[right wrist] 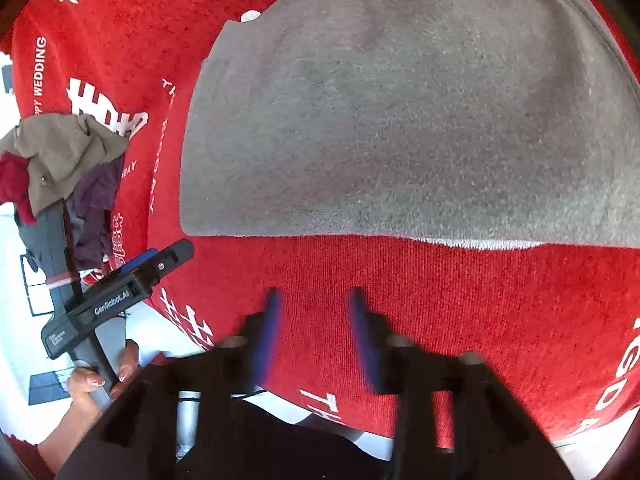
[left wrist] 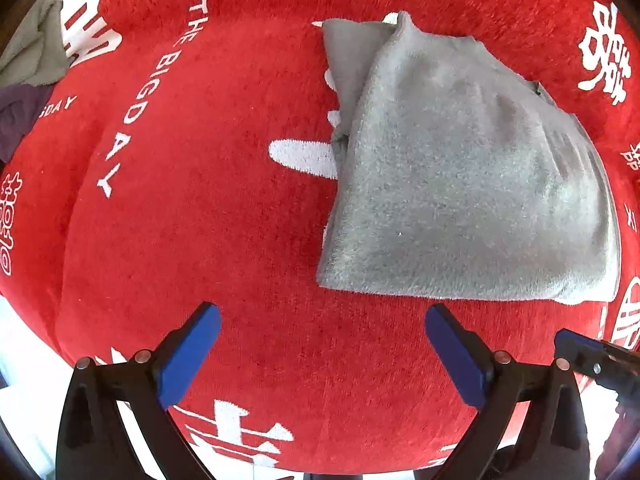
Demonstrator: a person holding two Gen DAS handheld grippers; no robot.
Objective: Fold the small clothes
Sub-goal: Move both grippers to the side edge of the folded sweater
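Observation:
A folded grey fleece garment [left wrist: 460,184] lies on the red cloth [left wrist: 224,220] with white lettering, right of centre in the left wrist view. My left gripper [left wrist: 322,330] points down at the red cloth just in front of the garment's near edge, jaws wide apart, nothing between them. In the right wrist view the same grey garment [right wrist: 400,112] fills the upper half. My right gripper [right wrist: 314,320] hovers over bare red cloth [right wrist: 500,320] short of its near edge, blue pads partly apart and blurred, holding nothing. The left gripper body [right wrist: 120,296] shows at the left, held by a hand [right wrist: 100,380].
A heap of unfolded clothes [right wrist: 64,172], olive, purple, dark red and grey, sits at the left edge of the red cloth; it also shows as olive and purple cloth [left wrist: 32,64] at the far left. White floor [right wrist: 24,312] lies beyond the cloth's edge.

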